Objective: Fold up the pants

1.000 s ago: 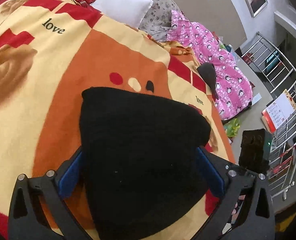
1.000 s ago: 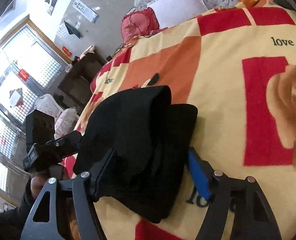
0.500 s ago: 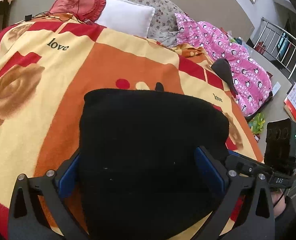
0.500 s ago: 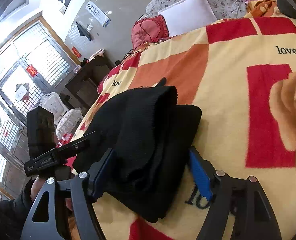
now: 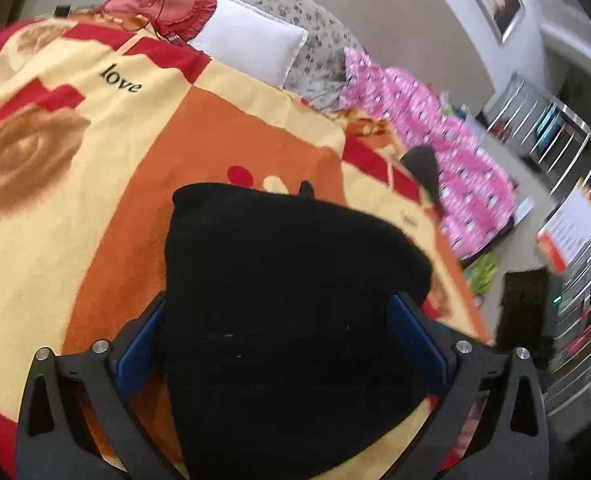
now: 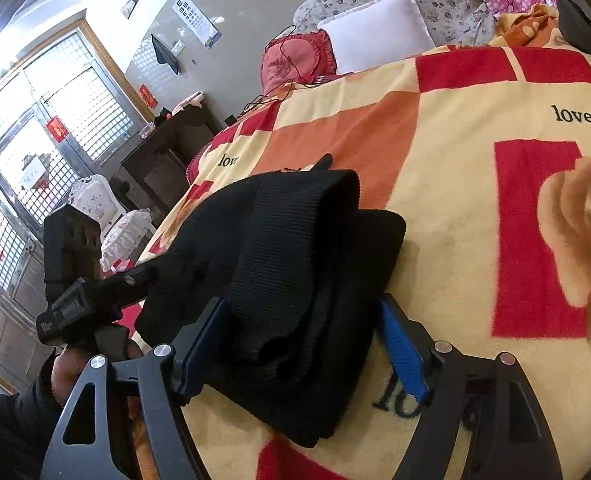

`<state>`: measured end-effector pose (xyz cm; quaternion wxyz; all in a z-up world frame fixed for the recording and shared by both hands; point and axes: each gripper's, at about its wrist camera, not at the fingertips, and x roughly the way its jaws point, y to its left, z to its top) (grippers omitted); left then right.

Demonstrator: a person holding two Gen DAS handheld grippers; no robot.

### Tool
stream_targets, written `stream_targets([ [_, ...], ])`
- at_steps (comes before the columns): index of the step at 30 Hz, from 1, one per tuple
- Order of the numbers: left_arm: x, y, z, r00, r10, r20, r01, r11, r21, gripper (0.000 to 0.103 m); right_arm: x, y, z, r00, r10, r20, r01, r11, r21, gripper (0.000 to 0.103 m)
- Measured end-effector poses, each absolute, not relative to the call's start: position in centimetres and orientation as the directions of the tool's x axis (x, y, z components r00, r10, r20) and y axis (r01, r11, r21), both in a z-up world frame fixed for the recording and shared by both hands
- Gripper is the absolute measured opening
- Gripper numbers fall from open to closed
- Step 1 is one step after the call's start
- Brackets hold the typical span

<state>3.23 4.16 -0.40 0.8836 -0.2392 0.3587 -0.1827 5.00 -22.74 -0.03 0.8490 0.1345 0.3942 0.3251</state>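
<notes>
pants: we have the black pants [image 6: 295,280] folded into a thick bundle, lying on the blanket [image 6: 475,200] near the bed's front edge
left gripper: our left gripper [image 5: 279,336] has its blue fingers [image 5: 411,332] spread wide on either side of the bundle; whether the pads press the cloth or only flank it, we cannot tell
right gripper: our right gripper [image 6: 303,344] likewise straddles the bundle's end, fingers [image 6: 401,352] wide apart with the layers between them; a real grip we cannot confirm
risk, unfolding: we judge the top layer, which stands up as a loose ribbed flap, could spring open if we let go unevenly
risk, dragging: pulling either gripper back with cloth caught on a pad might slide the stack apart or tug it towards the bed's edge
risk, collision: both grippers sit close at the same bundle, so we could knock them together
surface: soft fleece blanket in orange, cream and red, with roses and the word love; it gives and may bunch
room: a white pillow [image 5: 251,52], a red cushion [image 5: 155,0], a pink penguin quilt [image 5: 447,136], barred windows [image 6: 35,160], a metal rack [image 5: 575,208]
</notes>
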Motion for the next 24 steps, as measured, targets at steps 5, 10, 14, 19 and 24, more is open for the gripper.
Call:
stream_targets([
  [5,3.2,4.5,-0.3,0.668,-0.531,-0.521,0.163,0.788,-0.594,0.103,5.3,-23.5,-0.3,0.474,0.69,-0.547,-0.42,0.723,0.549,0.077],
  [10,2.7,5.5,-0.2,0.693,-0.558,-0.456,0.17,0.741,-0.649,0.103,5.3,-23.4,-0.3,0.476,0.688,-0.547,-0.421,0.725,0.546,0.077],
  [14,3.3,4.1,-0.2,0.666,-0.531,-0.524,0.164,0.789,-0.592,0.103,5.1,-22.7,-0.1,0.487,0.661,-0.57,-0.428,0.75,0.504,0.077],
  [19,2.7,5.0,-0.2,0.679,-0.557,-0.477,0.176,0.755,-0.632,0.097,4.7,-21.6,0.3,0.513,0.603,-0.611,-0.435,0.796,0.42,0.076],
  [24,2.4,5.1,0.0,0.708,-0.488,-0.51,0.13,0.801,-0.585,0.061,4.8,-22.7,0.0,0.517,0.619,-0.591,-0.414,0.785,0.461,0.063],
])
